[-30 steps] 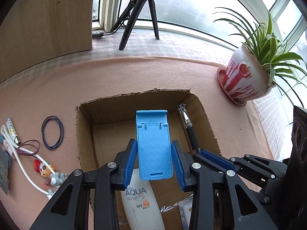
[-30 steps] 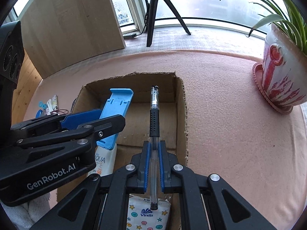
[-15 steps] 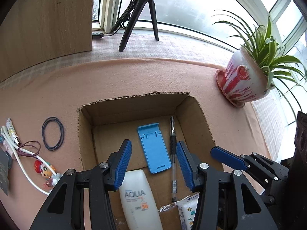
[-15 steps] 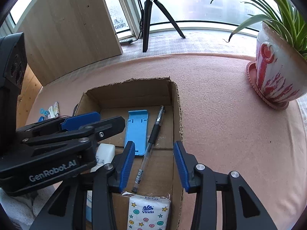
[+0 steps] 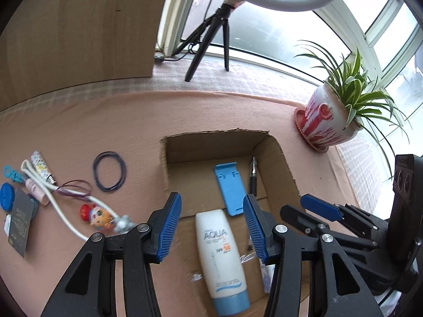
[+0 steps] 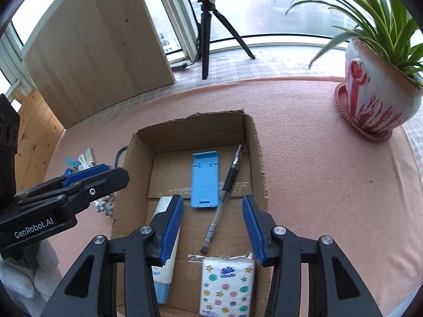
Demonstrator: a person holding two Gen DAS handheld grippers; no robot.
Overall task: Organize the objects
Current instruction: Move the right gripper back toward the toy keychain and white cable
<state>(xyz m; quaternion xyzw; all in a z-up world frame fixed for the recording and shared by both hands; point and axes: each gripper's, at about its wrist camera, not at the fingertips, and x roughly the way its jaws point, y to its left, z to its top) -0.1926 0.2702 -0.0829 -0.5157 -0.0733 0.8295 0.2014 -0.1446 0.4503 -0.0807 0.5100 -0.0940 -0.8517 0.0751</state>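
While both grippers hang over the cardboard box with their jaws spread wide and nothing between them, four things already lie on its floor: the blue phone stand flat near the middle, the black gel pen slanting just beside it on the right, the white sunscreen tube toward the near left, and the pack of tissues at the near right corner. The left gripper sits above the tube and the stand, empty; the right gripper sits above the pen and tissues, likewise empty. So roughly half the sorting looks done. What remains is the scatter on the pink tablecloth to the left of the box: two dark hair bands lying together, a white cable looped through a small cartoon figurine, a patterned lighter-like tube, a blue round cap and a dark card. These sit well apart from the box, on the left gripper's side, so that gripper seems the likelier one to fetch them. The potted spider plant at the right looks like decor, not part of the sorting.
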